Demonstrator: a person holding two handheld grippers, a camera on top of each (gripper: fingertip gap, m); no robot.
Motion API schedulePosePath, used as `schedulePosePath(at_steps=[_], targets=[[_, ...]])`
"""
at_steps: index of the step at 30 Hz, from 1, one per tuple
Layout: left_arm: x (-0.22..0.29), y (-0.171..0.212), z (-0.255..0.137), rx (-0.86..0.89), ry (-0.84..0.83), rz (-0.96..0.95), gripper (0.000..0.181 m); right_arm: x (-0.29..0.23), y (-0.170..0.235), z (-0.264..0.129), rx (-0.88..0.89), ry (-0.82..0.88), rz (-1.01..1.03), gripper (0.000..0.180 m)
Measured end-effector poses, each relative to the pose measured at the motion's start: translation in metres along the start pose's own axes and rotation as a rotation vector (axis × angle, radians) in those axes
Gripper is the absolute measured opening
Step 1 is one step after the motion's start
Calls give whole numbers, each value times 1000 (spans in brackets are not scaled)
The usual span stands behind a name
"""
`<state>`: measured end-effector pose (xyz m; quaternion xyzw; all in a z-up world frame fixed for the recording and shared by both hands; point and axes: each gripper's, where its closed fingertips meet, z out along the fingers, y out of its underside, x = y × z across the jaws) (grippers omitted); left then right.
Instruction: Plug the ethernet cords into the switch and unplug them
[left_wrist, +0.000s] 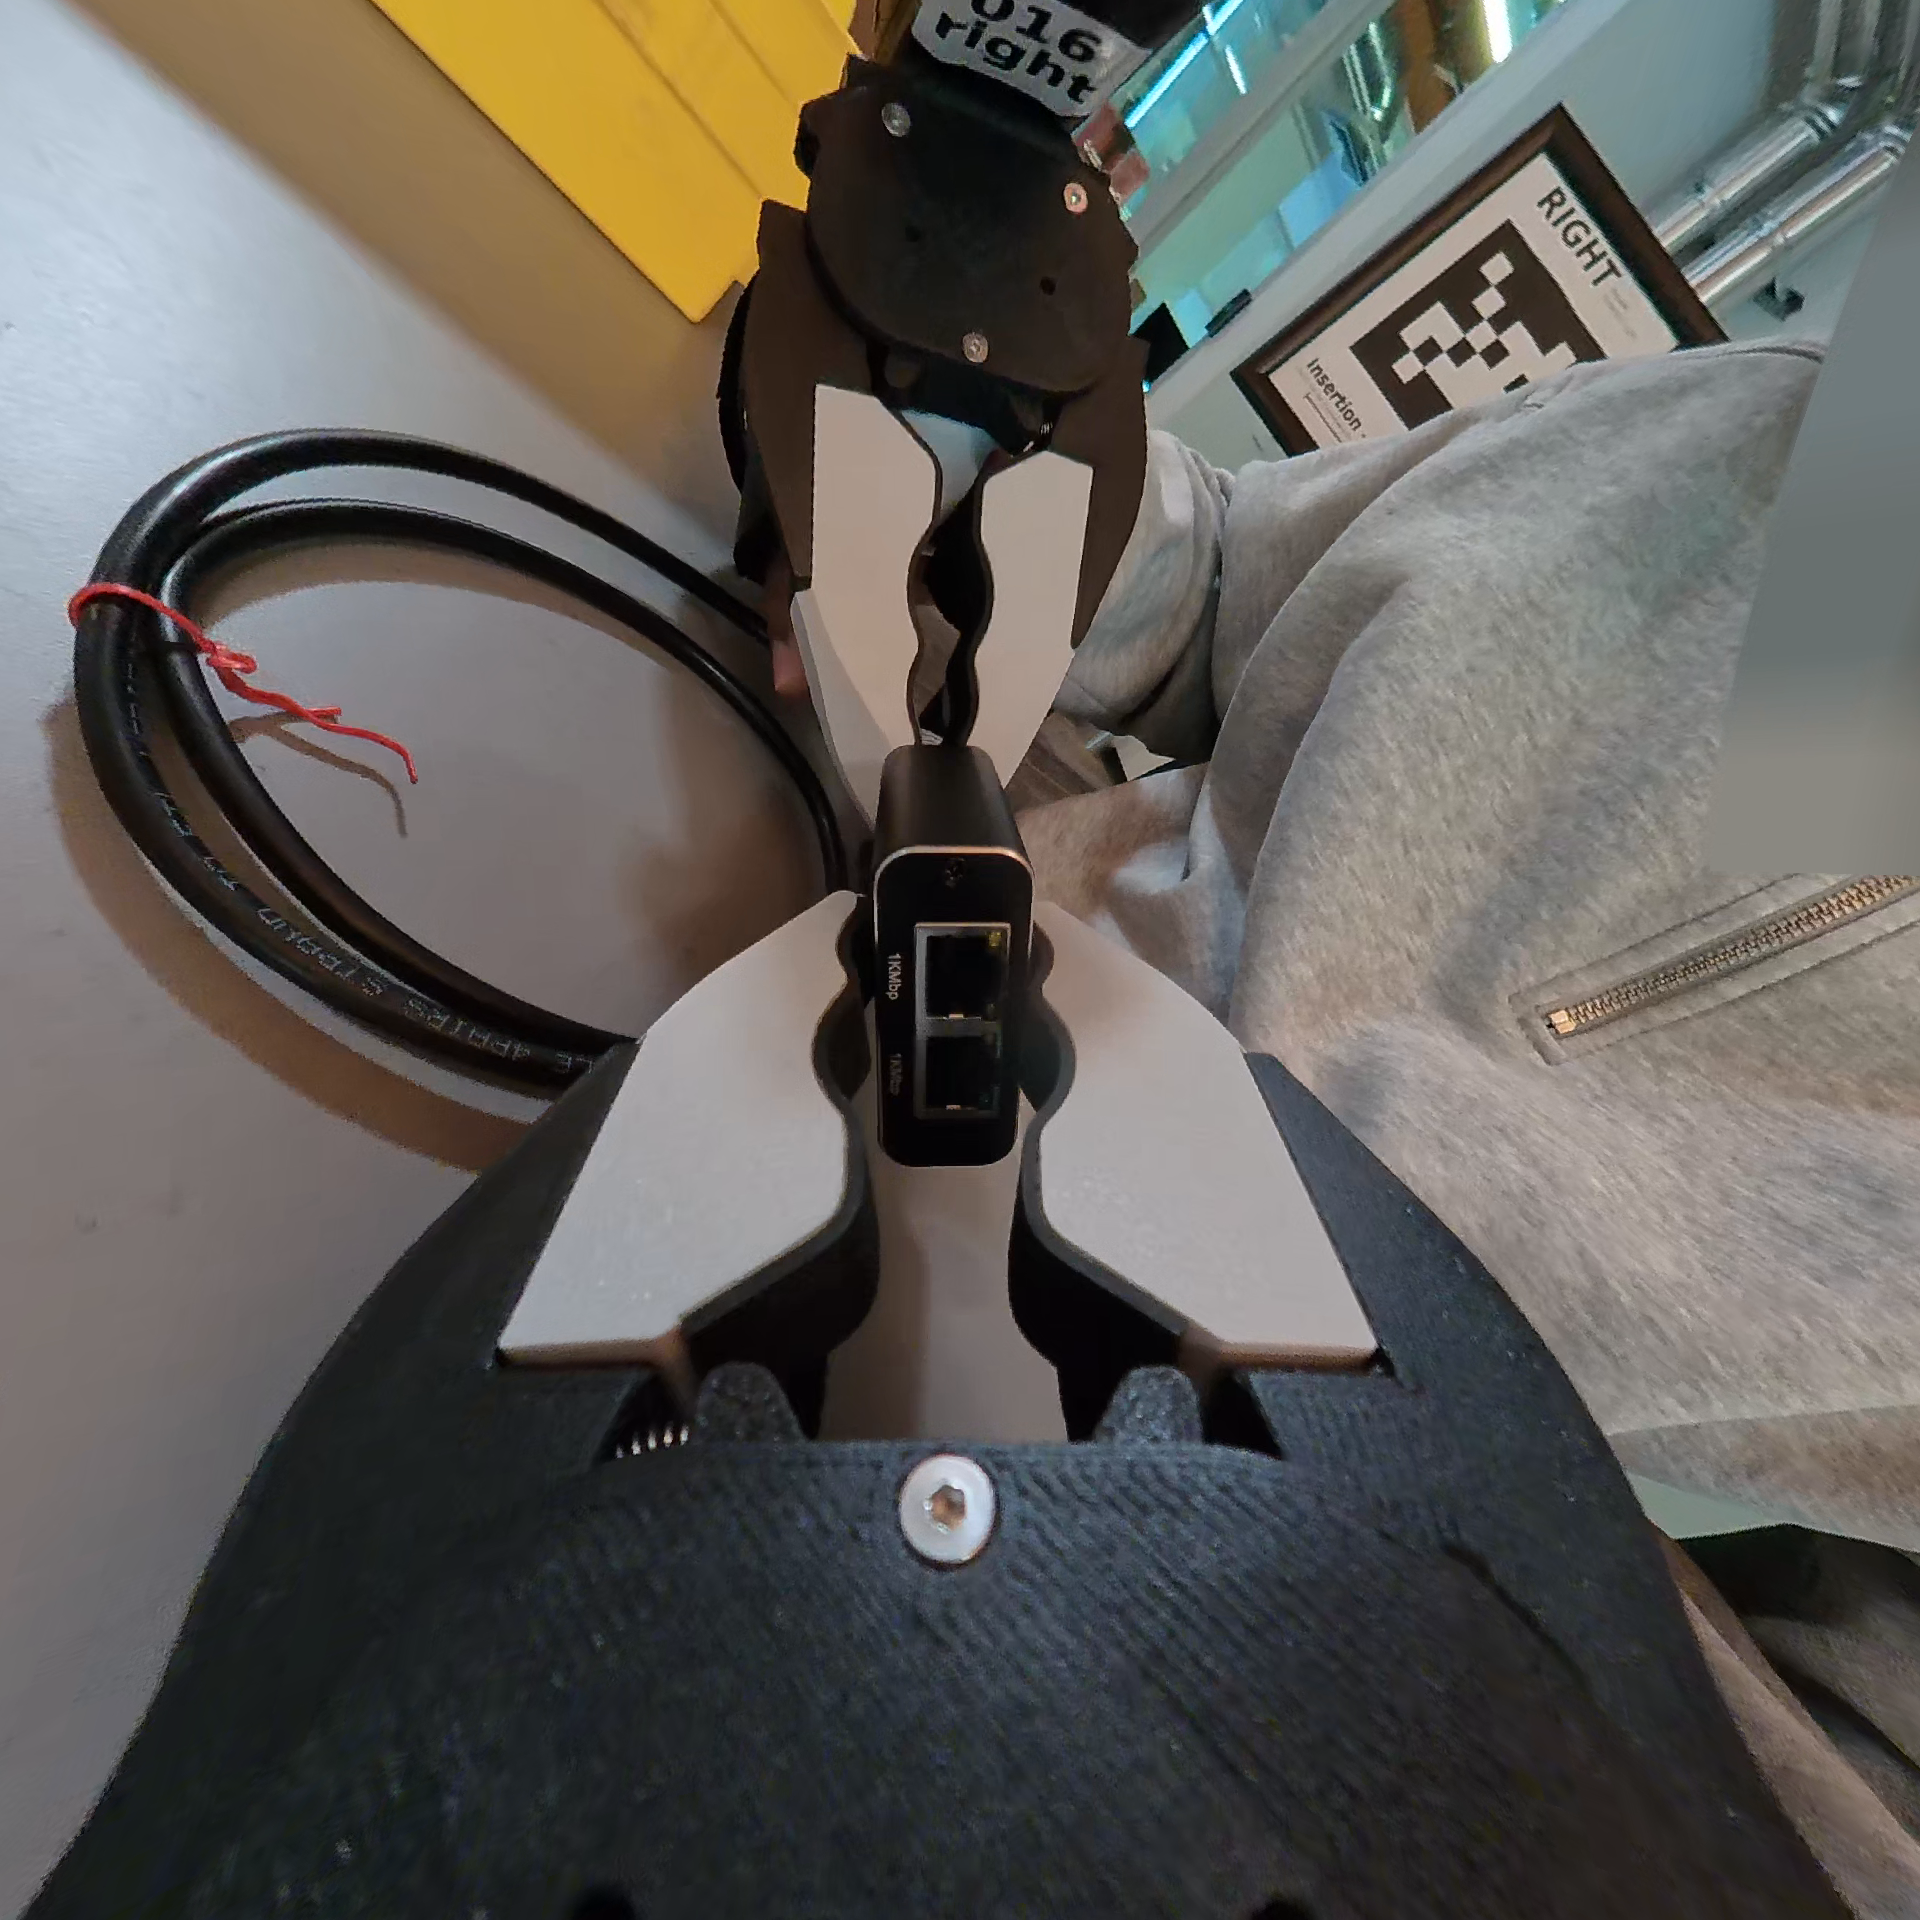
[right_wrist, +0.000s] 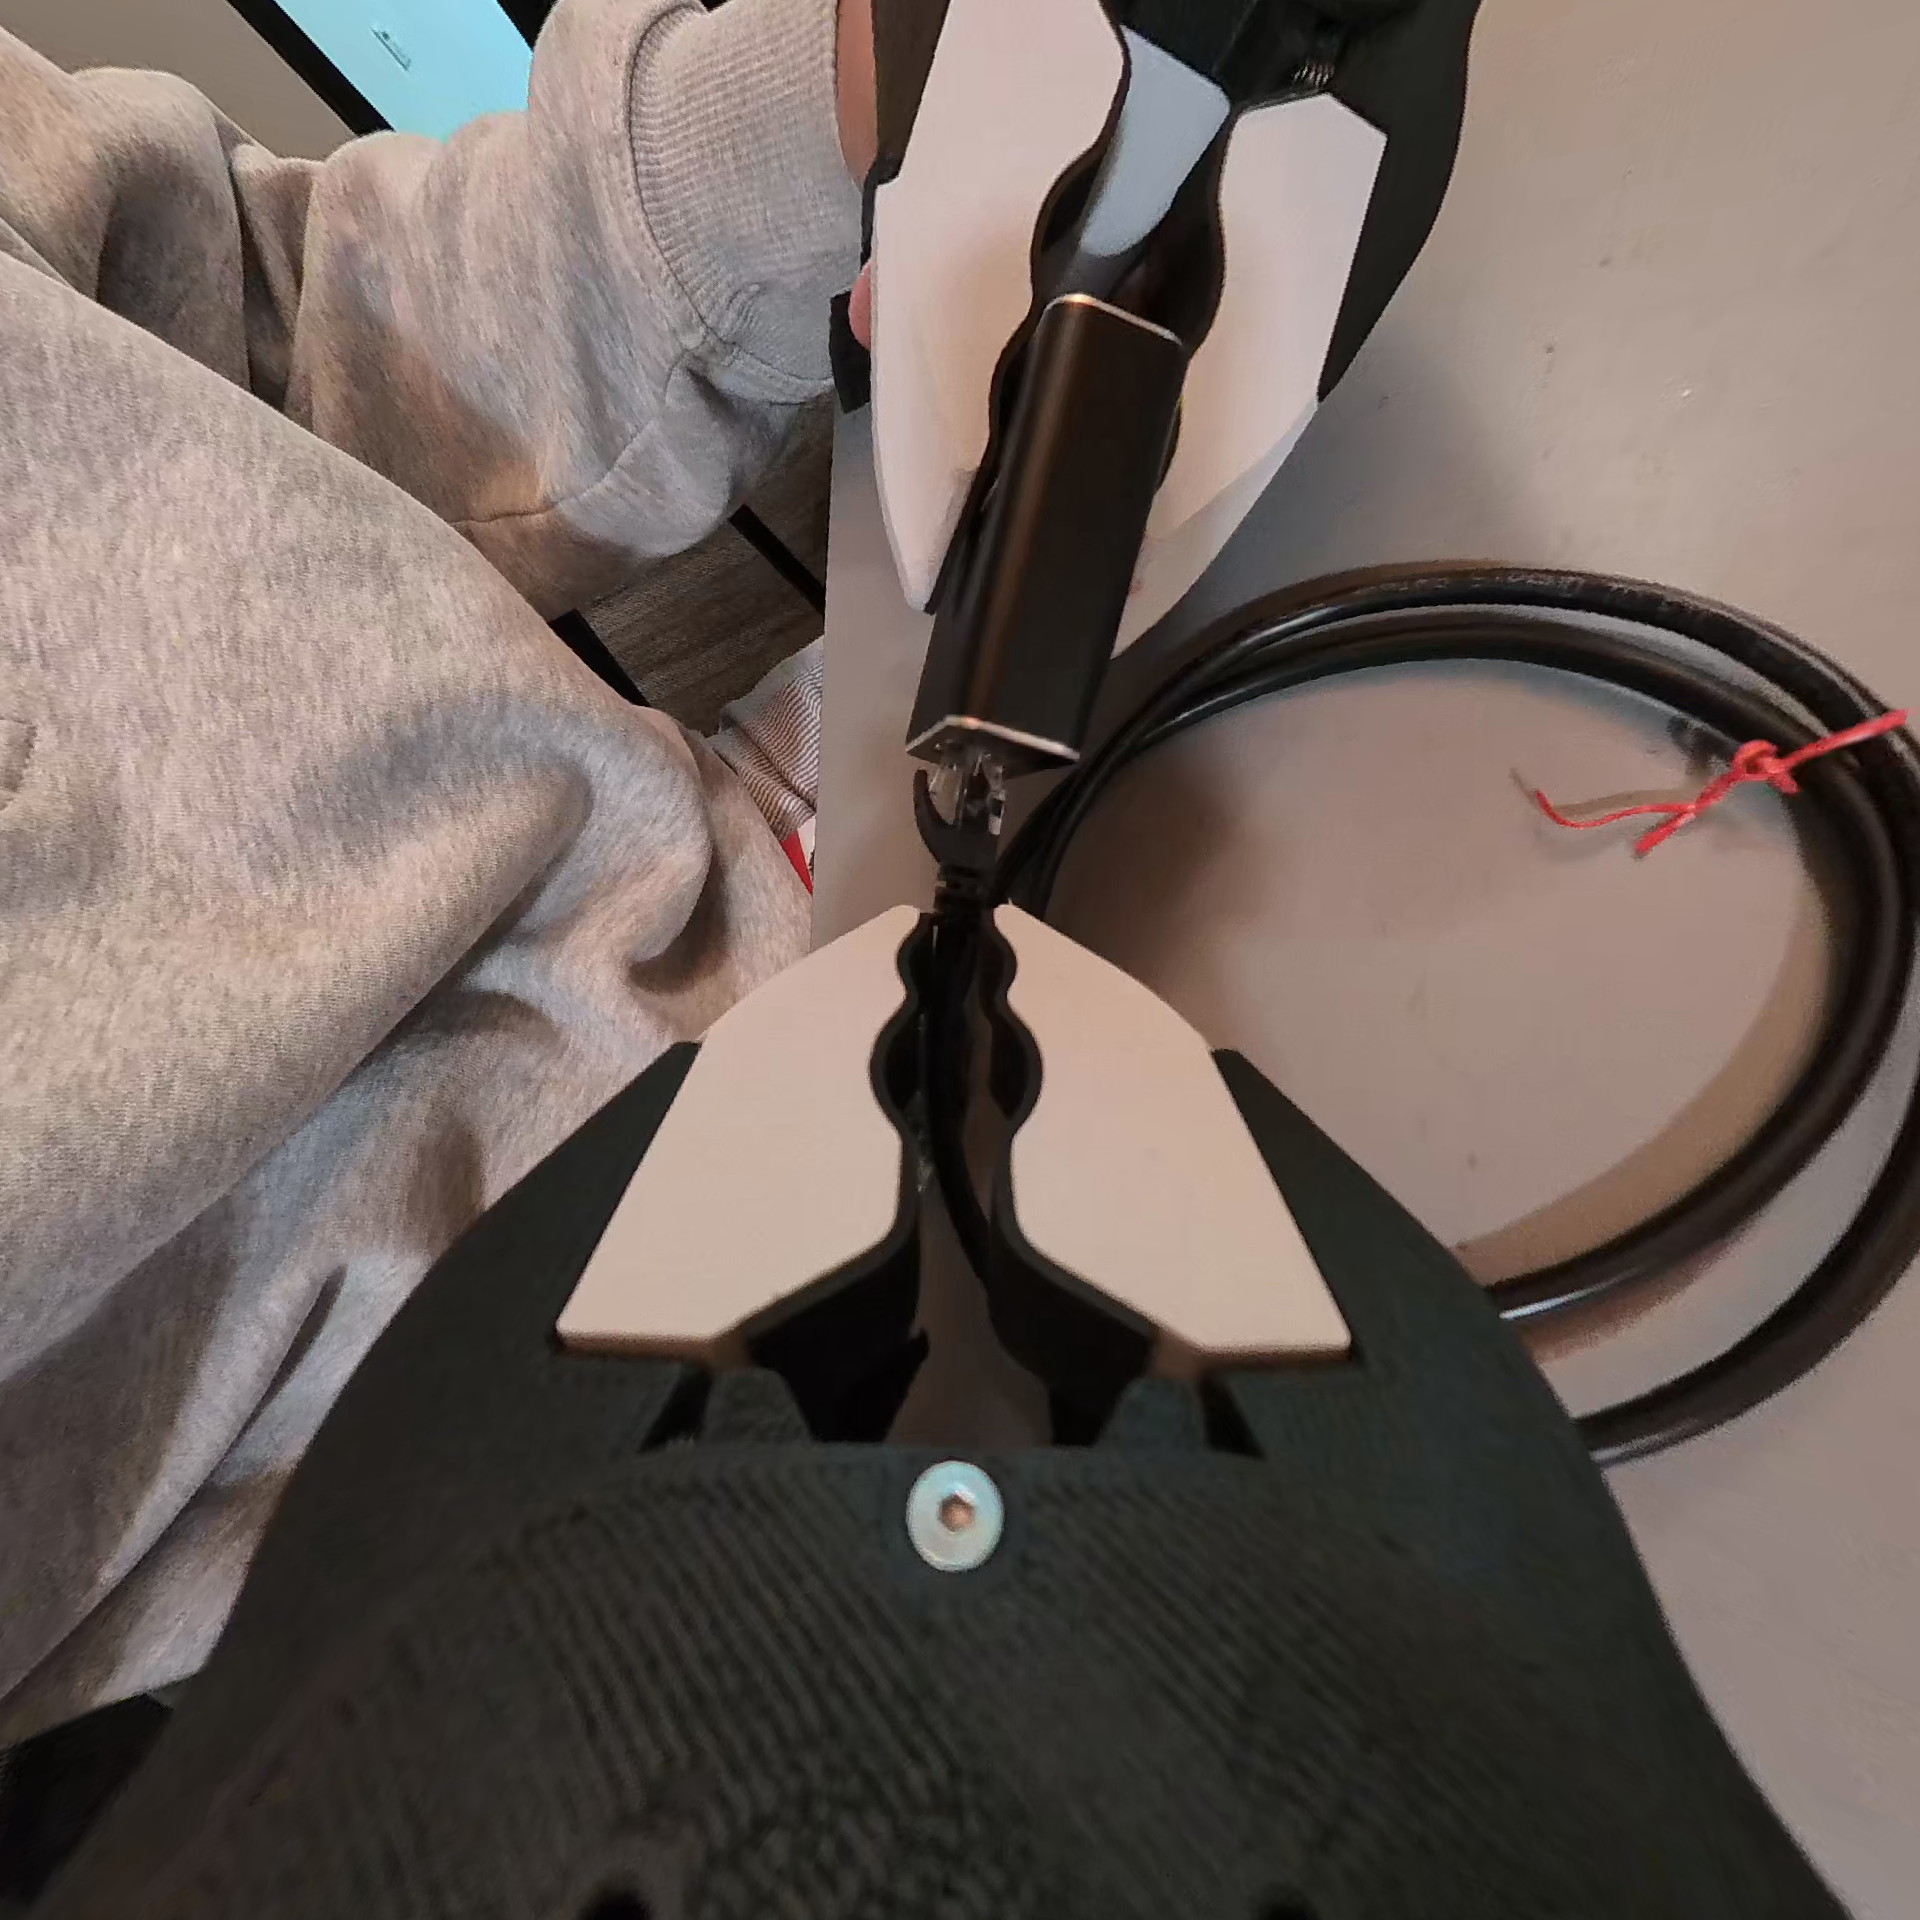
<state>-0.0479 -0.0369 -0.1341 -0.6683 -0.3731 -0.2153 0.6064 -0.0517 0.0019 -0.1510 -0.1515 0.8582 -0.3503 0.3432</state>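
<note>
My left gripper (left_wrist: 940, 912) is shut on a small black switch (left_wrist: 951, 1039) and holds it above the table. Two empty ports face the left wrist camera. My right gripper (right_wrist: 954, 920) is shut on a black ethernet cord (right_wrist: 951, 1039) just behind its clear plug (right_wrist: 966, 795). The plug's tip sits in the port at the switch's far end (right_wrist: 1039, 540), and much of the plug body shows outside. In the left wrist view, the right gripper (left_wrist: 948, 727) shows behind the switch. In the right wrist view, the left gripper (right_wrist: 1049, 561) shows clamped on the switch's sides.
A coil of black cable (left_wrist: 208, 852) tied with a red twist tie (left_wrist: 249, 675) lies on the pale table (left_wrist: 520, 675); it also shows in the right wrist view (right_wrist: 1766, 1039). A person's grey hoodie (left_wrist: 1455, 727) is close by. A yellow box (left_wrist: 623, 135) and a framed marker sign (left_wrist: 1475, 301) stand farther off.
</note>
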Motion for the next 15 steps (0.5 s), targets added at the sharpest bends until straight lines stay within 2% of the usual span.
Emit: schedulePosePath(at_steps=[6, 11, 13, 15], targets=[[2, -8, -3, 55, 18, -2, 24, -3, -1, 9, 3, -2, -11, 7], [-7, -29, -13, 224, 26, -90, 24, 9, -15, 2, 105, 97, -56, 9], [-11, -37, -17, 289, 30, -143, 24, 18, -26, -7, 182, 165, -81, 24], [-17, -46, -22, 377, 13, -193, 24, 26, -33, -17, 233, 236, -114, 29]])
